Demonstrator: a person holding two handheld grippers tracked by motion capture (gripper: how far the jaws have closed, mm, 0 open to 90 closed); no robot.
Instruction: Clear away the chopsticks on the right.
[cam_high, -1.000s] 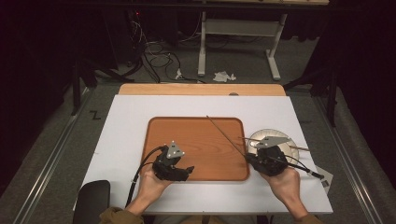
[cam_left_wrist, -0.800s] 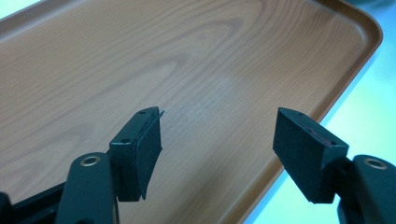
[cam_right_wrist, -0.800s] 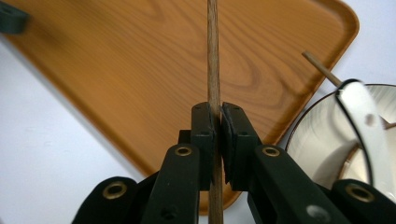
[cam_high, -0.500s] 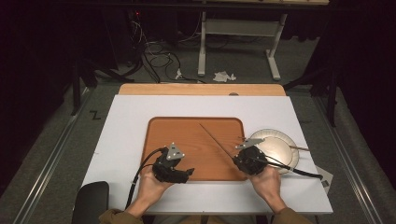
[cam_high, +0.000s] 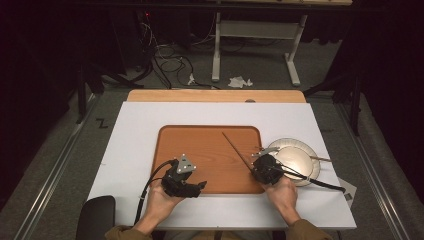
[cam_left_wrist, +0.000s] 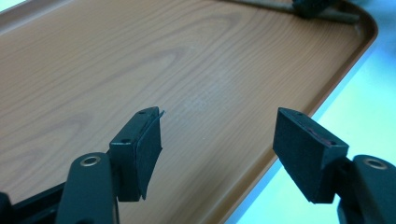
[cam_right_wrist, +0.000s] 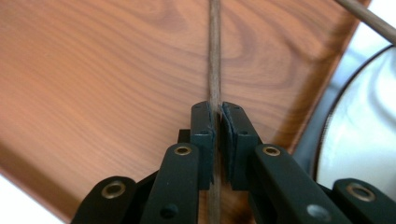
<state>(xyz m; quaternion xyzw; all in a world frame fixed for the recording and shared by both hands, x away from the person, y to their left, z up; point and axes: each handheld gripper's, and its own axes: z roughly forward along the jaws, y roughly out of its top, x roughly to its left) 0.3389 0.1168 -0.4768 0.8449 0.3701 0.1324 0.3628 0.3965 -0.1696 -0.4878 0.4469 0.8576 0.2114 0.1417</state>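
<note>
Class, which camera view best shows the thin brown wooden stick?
The right gripper view: the thin brown wooden stick runs close-up between the shut right gripper. The high view shows its full length small; the left gripper view, a far piece.

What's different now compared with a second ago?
The right gripper, shut on a thin wooden stick, has swung left off the white plate to the right edge of the wooden tray, bringing the stick lower over it. A second stick lies across the plate as before. The left gripper stayed open over the tray's near edge.
</note>
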